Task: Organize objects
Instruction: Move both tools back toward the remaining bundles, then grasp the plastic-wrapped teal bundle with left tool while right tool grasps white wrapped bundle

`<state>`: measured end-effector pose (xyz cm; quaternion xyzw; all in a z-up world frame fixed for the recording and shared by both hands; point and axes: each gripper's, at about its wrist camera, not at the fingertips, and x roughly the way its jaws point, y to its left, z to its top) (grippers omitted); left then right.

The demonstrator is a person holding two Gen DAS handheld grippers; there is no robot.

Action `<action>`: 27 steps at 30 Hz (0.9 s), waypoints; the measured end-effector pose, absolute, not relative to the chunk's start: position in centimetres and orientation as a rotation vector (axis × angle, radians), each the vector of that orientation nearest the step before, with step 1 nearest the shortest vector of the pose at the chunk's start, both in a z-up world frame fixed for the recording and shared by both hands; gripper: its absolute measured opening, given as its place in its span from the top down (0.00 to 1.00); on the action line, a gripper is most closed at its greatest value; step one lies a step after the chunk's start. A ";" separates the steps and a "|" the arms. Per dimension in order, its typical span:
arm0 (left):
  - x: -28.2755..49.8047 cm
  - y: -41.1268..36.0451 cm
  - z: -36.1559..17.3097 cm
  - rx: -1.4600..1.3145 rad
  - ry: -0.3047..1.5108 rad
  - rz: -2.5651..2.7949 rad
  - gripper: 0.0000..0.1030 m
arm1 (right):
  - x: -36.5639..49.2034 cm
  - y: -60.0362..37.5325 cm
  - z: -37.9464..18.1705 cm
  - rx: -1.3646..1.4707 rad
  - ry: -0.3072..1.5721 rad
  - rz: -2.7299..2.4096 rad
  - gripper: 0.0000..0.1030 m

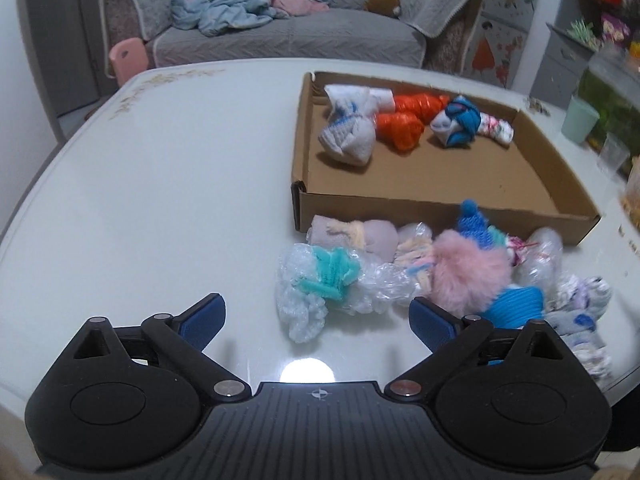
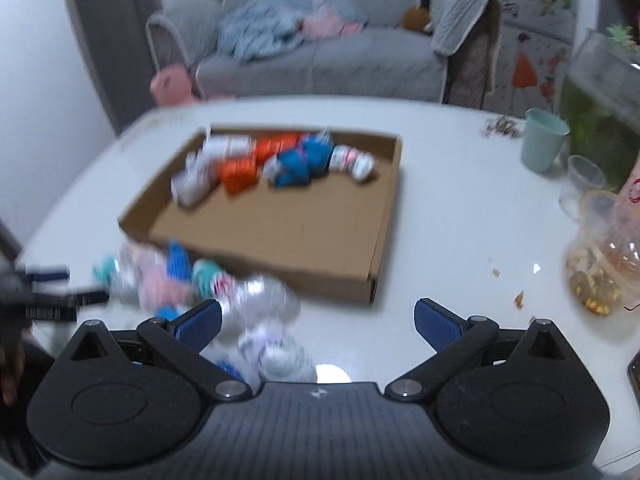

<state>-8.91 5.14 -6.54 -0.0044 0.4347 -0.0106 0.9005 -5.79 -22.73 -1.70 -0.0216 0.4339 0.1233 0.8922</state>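
Ahead of you stands a grey sofa [image 1: 288, 28] with quilted covers, a pale blue blanket [image 1: 236, 4] heaped on its seat. A pink stool [image 1: 128, 58] sits beside its left arm. The wall [image 1: 16, 60] to your left is plain white. To your right, a panel with flower decals [image 1: 500, 44] adjoins grey shelving [image 1: 568, 52]. An overhead lamp reflects on the glossy white table [image 1: 160, 180].

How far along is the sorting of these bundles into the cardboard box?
Done: about four rolled bundles, including an orange one, lie along the far side of the shallow cardboard box. In hand: nothing; the left claw and right claw are open and empty. Left: the pile with the pink fluffy pompom on the white table.
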 end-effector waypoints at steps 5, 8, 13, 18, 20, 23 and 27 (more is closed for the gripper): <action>-7.8 5.5 -7.1 -0.010 0.896 -0.036 0.03 | -7.0 -21.3 -3.5 -0.076 0.974 0.268 0.17; -7.0 5.7 -7.5 -0.014 0.903 -0.051 0.03 | -6.4 -20.7 -4.6 -0.060 1.028 0.292 0.29; -6.1 5.5 -7.8 -0.023 0.902 -0.073 0.03 | -6.0 -20.1 -5.2 -0.073 1.052 0.291 0.29; -5.8 5.4 -8.5 -0.026 0.912 -0.089 0.03 | -5.6 -19.8 -6.0 -0.075 1.090 0.307 0.39; -5.8 5.5 -8.6 -0.035 0.913 -0.088 0.04 | -5.6 -19.6 -6.3 -0.075 1.105 0.320 0.47; -6.2 5.6 -8.5 -0.046 0.917 -0.082 0.05 | -5.3 -19.6 -6.5 -0.064 1.118 0.327 0.54; -6.9 5.3 -8.5 -0.024 0.925 -0.104 0.12 | -5.3 -19.8 -6.4 -0.050 1.120 0.326 0.58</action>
